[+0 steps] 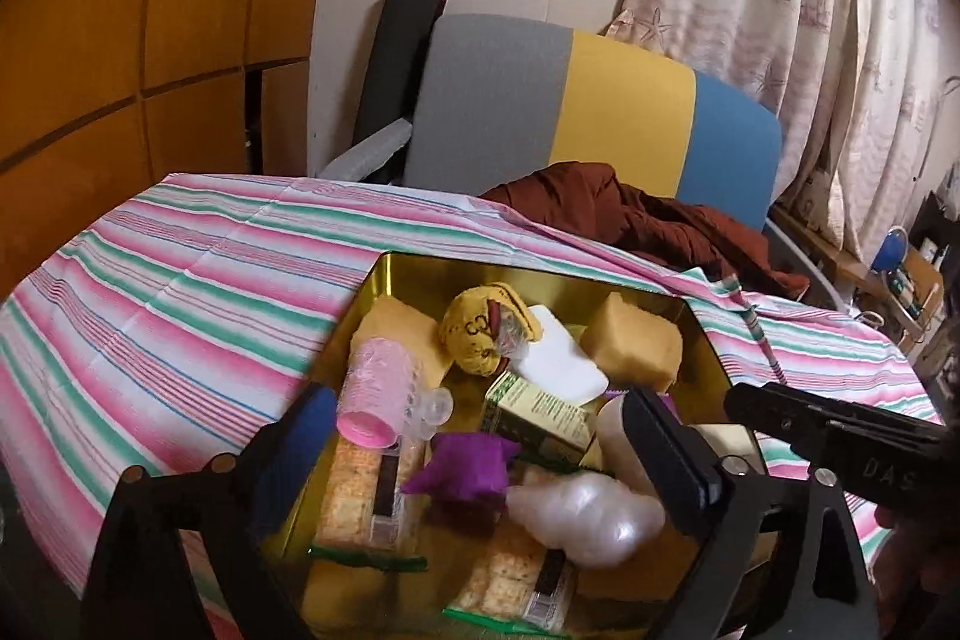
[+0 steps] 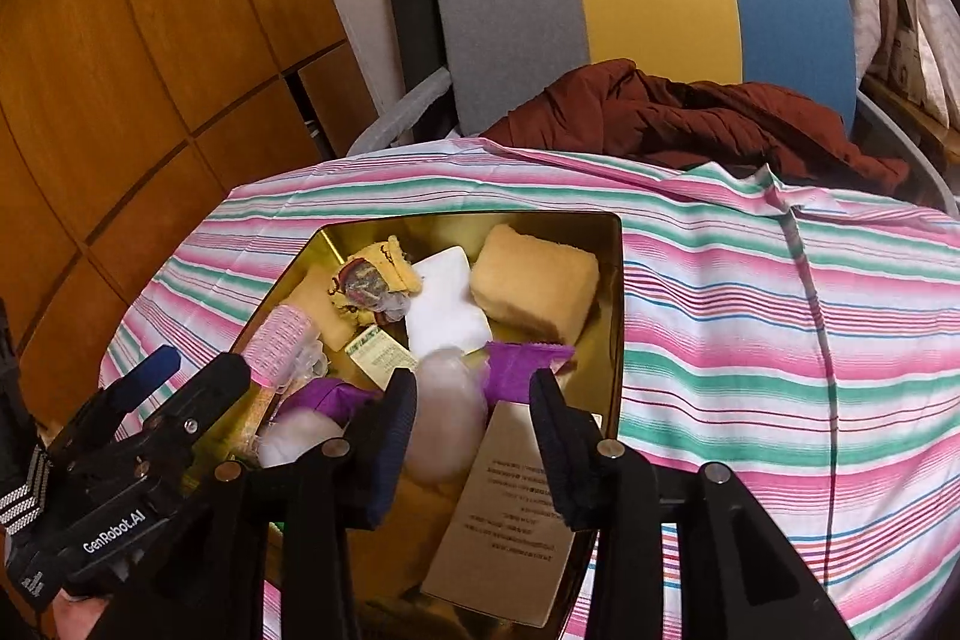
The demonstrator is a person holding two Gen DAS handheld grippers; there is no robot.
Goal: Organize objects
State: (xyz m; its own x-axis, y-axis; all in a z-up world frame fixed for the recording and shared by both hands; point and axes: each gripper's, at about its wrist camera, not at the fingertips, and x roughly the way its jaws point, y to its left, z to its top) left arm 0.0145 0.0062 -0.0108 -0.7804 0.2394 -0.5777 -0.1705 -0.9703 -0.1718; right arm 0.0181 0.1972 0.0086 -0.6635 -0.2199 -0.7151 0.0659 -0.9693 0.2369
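Note:
A gold tin (image 1: 420, 274) (image 2: 612, 292) on the striped cloth holds several items: tan sponges (image 1: 630, 340), a pink roller (image 1: 378, 382), a yellow cloth toy (image 1: 486, 334), a white pad (image 2: 444, 304), a green box (image 1: 540, 412), cracker packs (image 1: 354, 484), a purple wad (image 1: 462, 466) and a pearly shell (image 1: 588, 514). My left gripper (image 1: 480, 454) stands wide open over the purple wad and shell, touching neither. My right gripper (image 2: 474, 436) hangs over the tin's near end, its jaws apart; a pale blurred lump (image 2: 447, 412) shows in the gap, unpressed, beside a printed card (image 2: 510, 508).
The striped tablecloth (image 2: 780, 340) covers the table to the right and left of the tin. Behind stands a grey, yellow and blue chair (image 1: 600, 112) with a brown garment (image 2: 690, 112) on it. Wooden cabinets (image 1: 120, 40) are at the left and curtains (image 1: 810, 10) at the right.

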